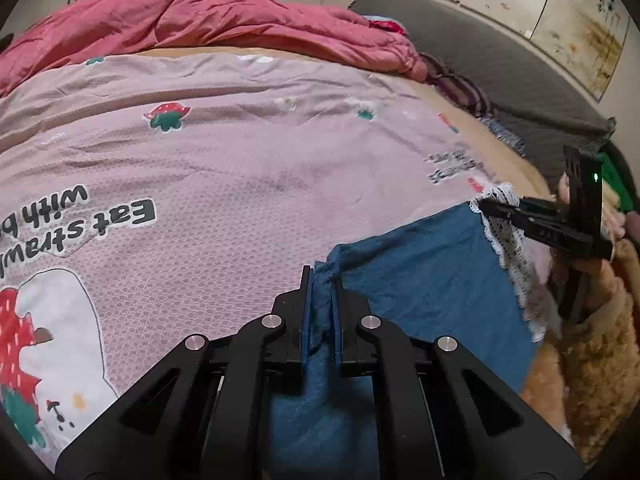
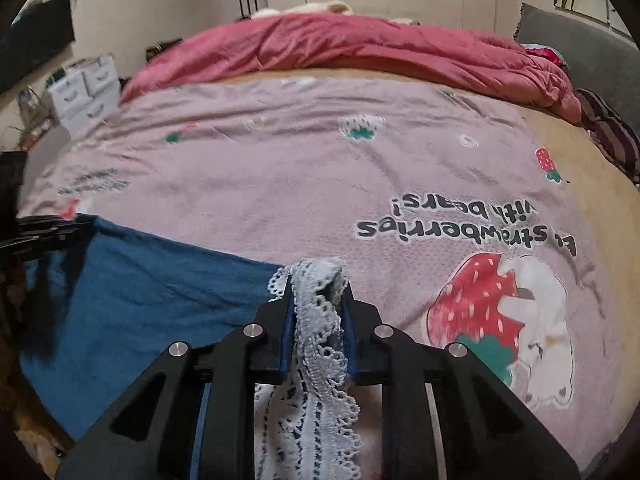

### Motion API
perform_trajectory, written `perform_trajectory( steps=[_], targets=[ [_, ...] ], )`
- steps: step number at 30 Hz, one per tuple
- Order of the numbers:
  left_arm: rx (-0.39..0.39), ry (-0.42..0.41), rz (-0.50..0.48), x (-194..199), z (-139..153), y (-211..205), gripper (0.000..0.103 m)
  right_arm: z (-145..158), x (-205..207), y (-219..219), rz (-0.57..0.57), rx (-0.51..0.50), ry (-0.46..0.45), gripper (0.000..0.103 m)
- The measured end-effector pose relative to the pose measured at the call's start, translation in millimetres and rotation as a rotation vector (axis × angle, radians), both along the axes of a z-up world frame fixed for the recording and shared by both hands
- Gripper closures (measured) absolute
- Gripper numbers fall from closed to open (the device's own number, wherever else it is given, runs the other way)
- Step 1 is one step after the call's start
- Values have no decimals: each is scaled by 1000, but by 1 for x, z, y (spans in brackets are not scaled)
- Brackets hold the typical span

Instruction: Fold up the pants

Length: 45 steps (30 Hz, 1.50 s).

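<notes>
Blue pants (image 1: 420,264) with a white lace hem (image 1: 506,232) lie at the near edge of a bed, on a pink strawberry-print sheet (image 1: 240,168). My left gripper (image 1: 322,280) is shut on a bunched corner of the blue cloth. Across the pants, my right gripper (image 1: 480,202) pinches the lace corner. In the right wrist view the right gripper (image 2: 318,276) is shut on the folded lace hem (image 2: 320,320), which hangs down between the fingers. The blue pants (image 2: 140,288) stretch left to my left gripper (image 2: 80,226).
A rumpled pink quilt (image 2: 360,40) is heaped across the far side of the bed. A grey headboard (image 1: 480,48) and a striped cloth (image 1: 460,88) are to the right. White drawer boxes (image 2: 84,88) stand beside the bed. A fuzzy tan sleeve (image 1: 600,340) holds the right gripper.
</notes>
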<state>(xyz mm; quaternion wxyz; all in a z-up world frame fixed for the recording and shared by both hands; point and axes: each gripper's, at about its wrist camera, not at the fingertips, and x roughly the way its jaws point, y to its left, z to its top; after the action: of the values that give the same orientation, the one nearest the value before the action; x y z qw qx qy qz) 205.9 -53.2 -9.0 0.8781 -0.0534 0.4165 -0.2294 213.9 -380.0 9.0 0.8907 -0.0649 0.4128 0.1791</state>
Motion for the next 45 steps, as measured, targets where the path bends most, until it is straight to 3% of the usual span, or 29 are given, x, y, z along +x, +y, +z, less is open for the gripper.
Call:
perform_trajectory(
  steps=[4, 7, 10, 11, 12, 15, 18, 22, 25, 29, 32, 36, 40, 45],
  targets=[
    [97, 0, 4, 4, -17, -10, 100, -25, 12, 3, -15, -47, 58, 84],
    [126, 14, 12, 6, -29, -11, 98, -31, 14, -3, -33, -18, 65, 80],
    [92, 31, 26, 10, -32, -4, 94, -30, 15, -14, -65, 21, 64, 70],
    [73, 36, 35, 11, -33, 1, 92, -28, 14, -18, -84, 31, 61, 59],
    [60, 37, 37, 10, -34, 3, 92, -25, 11, -21, -107, 31, 60, 55],
    [17, 38, 52, 7, -32, 11, 88, -3, -12, -32, -161, 42, -8, 51],
    [-14, 27, 83, 3, -25, 19, 76, 16, -50, -44, -211, 42, -76, 42],
    [-21, -25, 120, -12, 2, 30, 74, 19, -100, -51, -214, 68, -97, 42],
    [65, -79, 166, -33, 20, 32, 74, 14, -124, -43, -196, 74, -92, 42],
    [70, -88, 135, -63, 30, 20, 72, 7, -151, -18, -150, 50, -97, 42],
    [111, -88, 114, -89, 25, 5, 68, 3, -160, 5, -68, 68, -81, 42],
    [222, -101, 124, -111, 9, -6, 66, -4, -161, 26, -12, 33, -66, 37],
    [263, -49, 188, -122, -9, 11, 54, -14, -160, 20, -66, -13, -23, 37],
    [239, -2, 223, -125, -24, 37, 55, -25, -159, 4, -121, -62, 31, 37]
  ],
)
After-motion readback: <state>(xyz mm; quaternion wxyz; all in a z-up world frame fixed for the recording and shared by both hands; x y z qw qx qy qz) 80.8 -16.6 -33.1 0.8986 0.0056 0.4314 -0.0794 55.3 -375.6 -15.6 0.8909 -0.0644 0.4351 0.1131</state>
